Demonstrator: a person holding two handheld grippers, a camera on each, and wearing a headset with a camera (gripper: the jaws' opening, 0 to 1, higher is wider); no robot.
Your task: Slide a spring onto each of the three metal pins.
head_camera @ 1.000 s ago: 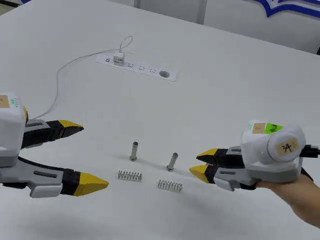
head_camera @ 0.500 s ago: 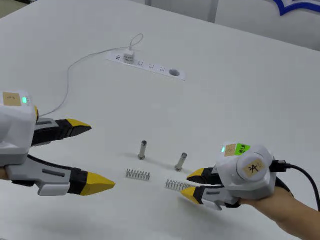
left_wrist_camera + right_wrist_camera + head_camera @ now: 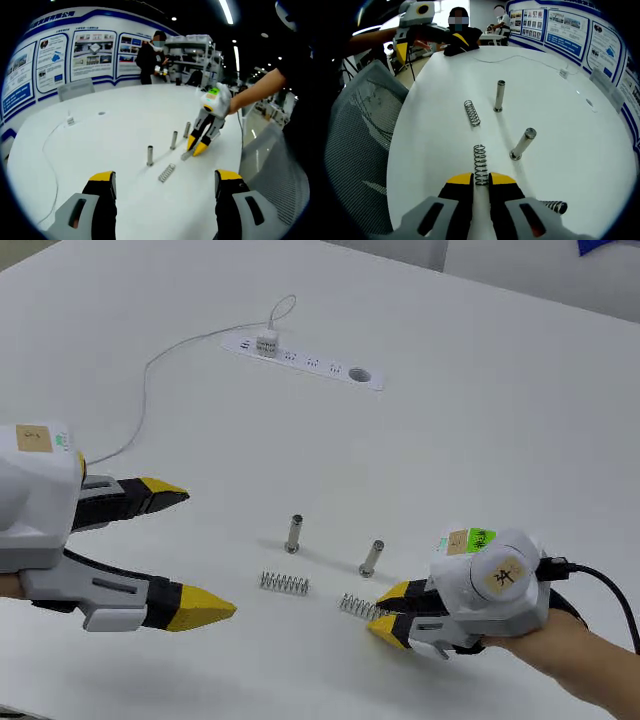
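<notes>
Both grippers held low over the bench, tips pointing inward toward each other.
The left gripper [image 3: 208, 553], at the near left, lies level with its jaws spread wide. The right gripper [image 3: 386, 610], at the near right, is held by a hand [image 3: 565, 645] whose forearm runs off right. Its jaws are drawn close about the near end of a spring [image 3: 480, 162]; whether they pinch it cannot be told.

Bright, even light from ceiling strips [image 3: 227, 10] washes the white table [image 3: 450, 390]; shadows soft, focus sharp, fisheye bending strong at gripper-view edges.
</notes>
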